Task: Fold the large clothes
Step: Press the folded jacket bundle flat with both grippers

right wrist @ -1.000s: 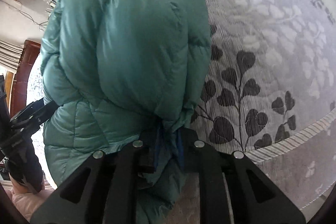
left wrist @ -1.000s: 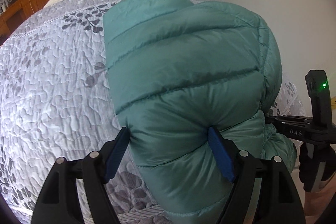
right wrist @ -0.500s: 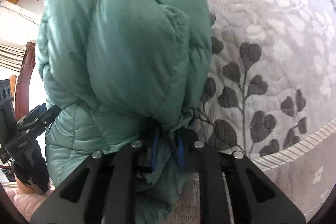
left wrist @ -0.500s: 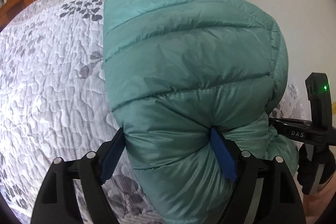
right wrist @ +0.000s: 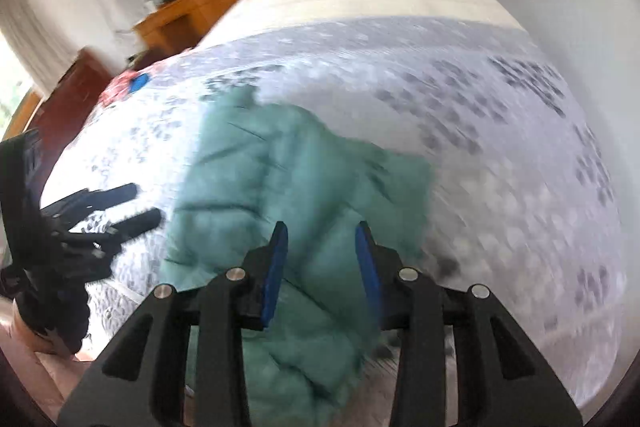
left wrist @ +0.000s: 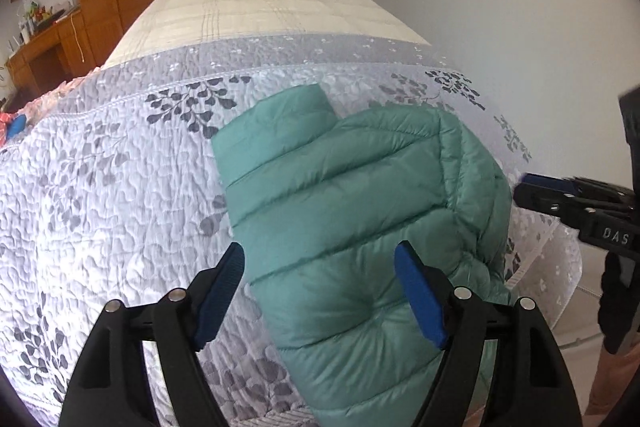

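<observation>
Now the teal puffer jacket (left wrist: 348,227) lies folded into a thick bundle on the bed (left wrist: 100,195), on its grey-and-white leaf-patterned quilt, close to the near edge. The left hand-held gripper (left wrist: 320,291) hangs above it with its blue pads (left wrist: 418,301) spread wide, the jacket's folded edge seen between them but not pressed by either pad. The right hand-held gripper (right wrist: 322,259) has just been opening: its pads stand apart over the jacket with nothing caught between them; this view is blurred. From the left wrist view, the right hand-held gripper sits just beside the bundle's right edge.
</observation>
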`<control>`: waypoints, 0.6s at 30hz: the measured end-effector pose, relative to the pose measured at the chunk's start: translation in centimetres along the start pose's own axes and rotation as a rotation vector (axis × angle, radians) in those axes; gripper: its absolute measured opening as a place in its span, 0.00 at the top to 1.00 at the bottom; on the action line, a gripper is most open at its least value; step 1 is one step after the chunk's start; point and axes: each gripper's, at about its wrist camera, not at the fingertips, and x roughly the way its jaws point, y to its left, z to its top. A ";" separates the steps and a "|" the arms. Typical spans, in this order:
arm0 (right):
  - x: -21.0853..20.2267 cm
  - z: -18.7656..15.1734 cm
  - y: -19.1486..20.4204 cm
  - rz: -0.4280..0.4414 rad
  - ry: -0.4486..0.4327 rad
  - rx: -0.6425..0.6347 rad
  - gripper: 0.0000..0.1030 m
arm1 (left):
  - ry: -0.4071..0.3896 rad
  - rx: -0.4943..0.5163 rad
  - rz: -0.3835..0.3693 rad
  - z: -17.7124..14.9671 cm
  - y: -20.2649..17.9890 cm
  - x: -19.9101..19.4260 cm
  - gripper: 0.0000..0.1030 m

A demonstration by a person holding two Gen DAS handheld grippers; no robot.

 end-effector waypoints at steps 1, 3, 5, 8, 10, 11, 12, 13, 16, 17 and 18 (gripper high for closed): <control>0.5 0.4 0.5 0.009 0.002 -0.018 0.65 | 0.002 0.002 0.001 0.2 -0.2 0.3 0.25; 1.9 1.0 1.2 0.001 0.014 -0.039 0.67 | 0.005 0.001 -0.002 0.3 0.0 0.7 0.25; 2.8 1.9 1.0 -0.016 0.026 -0.032 0.67 | 0.007 0.001 0.000 0.7 -0.2 1.3 0.25; 4.5 2.0 -0.5 -0.023 0.051 0.014 0.67 | 0.015 0.001 0.002 1.0 -0.4 1.9 0.25; 5.7 1.8 -2.0 -0.023 0.074 0.044 0.68 | 0.022 0.002 0.001 1.1 -0.4 2.5 0.25; 5.9 1.7 -2.5 -0.017 0.082 0.055 0.69 | 0.028 0.005 0.003 1.2 -0.4 2.9 0.25; 6.4 1.7 -3.0 -0.010 0.091 0.062 0.69 | 0.032 0.007 0.004 1.2 -0.5 3.3 0.25; 6.8 1.6 -3.3 -0.011 0.097 0.066 0.69 | 0.041 0.007 0.001 1.2 -0.5 3.7 0.25; 8.0 1.3 -4.4 0.000 0.115 0.095 0.69 | 0.074 -0.002 -0.008 1.2 -0.4 5.3 0.25; 8.3 1.2 -4.7 0.009 0.120 0.106 0.69 | 0.087 -0.007 -0.013 1.1 -0.3 6.0 0.25; 8.7 1.1 -5.2 0.022 0.128 0.122 0.69 | 0.094 -0.010 -0.013 1.0 -0.2 6.5 0.23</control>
